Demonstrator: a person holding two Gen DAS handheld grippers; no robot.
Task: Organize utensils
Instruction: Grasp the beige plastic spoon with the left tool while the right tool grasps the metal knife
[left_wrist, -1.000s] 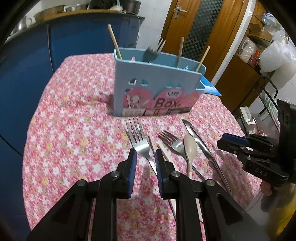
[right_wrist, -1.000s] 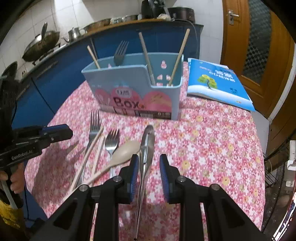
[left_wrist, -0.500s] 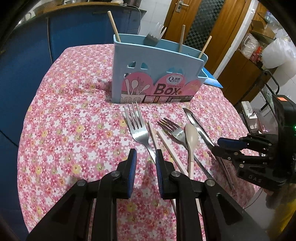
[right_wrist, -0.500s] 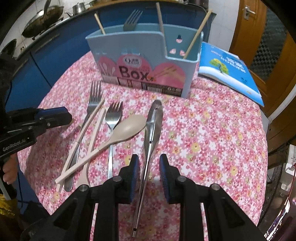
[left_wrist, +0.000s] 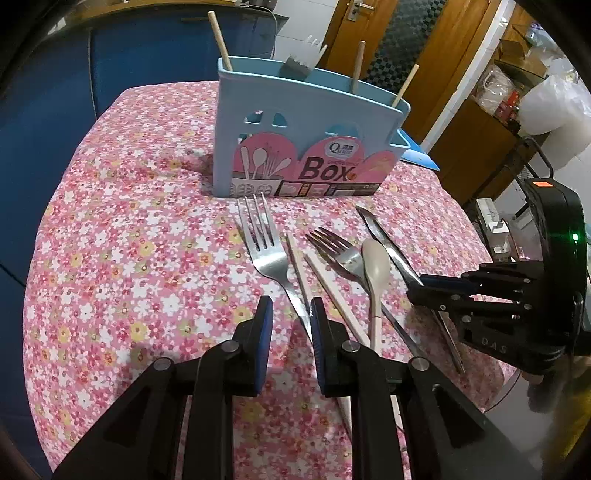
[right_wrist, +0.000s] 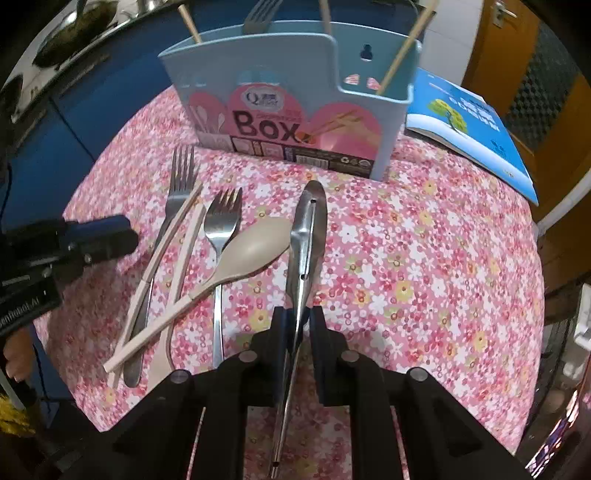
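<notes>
A light-blue utensil box (left_wrist: 310, 129) (right_wrist: 295, 99) stands on the floral tablecloth, with chopsticks and a fork inside. In front of it lie a large fork (left_wrist: 266, 254) (right_wrist: 177, 192), pale chopsticks (left_wrist: 325, 280) (right_wrist: 173, 258), a smaller fork (left_wrist: 336, 247) (right_wrist: 221, 221), a beige spoon (left_wrist: 375, 266) (right_wrist: 251, 251) and a steel knife (left_wrist: 388, 247) (right_wrist: 306, 240). My left gripper (left_wrist: 291, 314) is open, low over the large fork's handle. My right gripper (right_wrist: 298, 321) is open, its fingers on either side of the knife's handle; it also shows in the left wrist view (left_wrist: 436, 291).
A blue book (right_wrist: 469, 122) lies on the table right of the box. Blue cabinets (left_wrist: 55, 110) stand behind and to the left. A wooden door (left_wrist: 399, 33) and a shelf with bags are to the right. The table edge is near on the right.
Both grippers have come down and forward toward the utensils. The right gripper's fingers now straddle the knife handle. The left gripper has closed in on the large fork's handle.
</notes>
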